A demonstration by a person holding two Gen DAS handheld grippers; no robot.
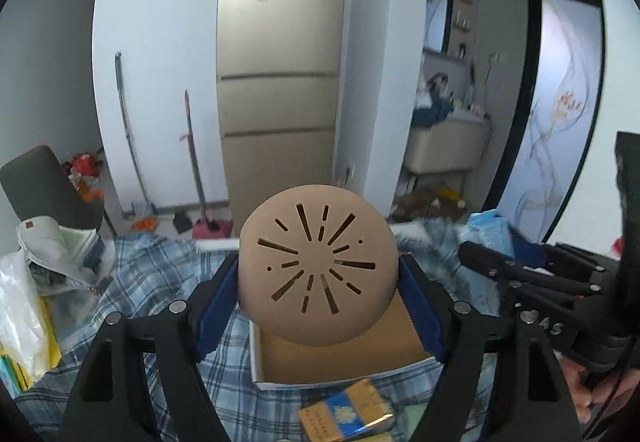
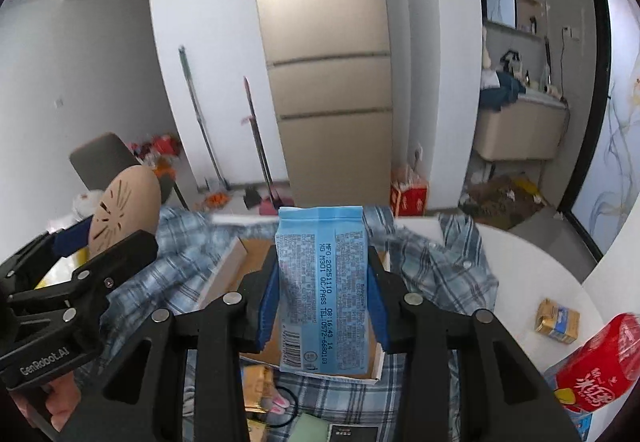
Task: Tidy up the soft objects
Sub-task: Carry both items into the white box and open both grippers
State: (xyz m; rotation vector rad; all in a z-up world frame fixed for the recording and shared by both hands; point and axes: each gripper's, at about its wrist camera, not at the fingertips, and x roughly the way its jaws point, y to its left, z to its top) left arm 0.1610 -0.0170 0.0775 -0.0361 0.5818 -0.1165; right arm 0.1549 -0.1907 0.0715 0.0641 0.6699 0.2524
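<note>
Both tools hover above an open cardboard box (image 2: 256, 266) on the plaid cloth (image 1: 160, 274): the left gripper (image 1: 319, 282) pinches a round tan perforated pad (image 1: 318, 266), the right gripper (image 2: 322, 298) a blue soft tissue pack (image 2: 322, 290), apparently ready for boxing.

We cannot see the open cardboard box's (image 1: 400, 334) far wall behind the round tan slotted pad (image 1: 318, 266), small print on the pale blue plastic packet (image 2: 322, 282) partly unreadable, red snack bag (image 2: 600, 366) cut by the edge — its lettering incomplete.

Blue pack (image 2: 322, 290): "MFG:20251110"; left gripper (image 2: 76, 242): "GenRobot.AI".
</note>
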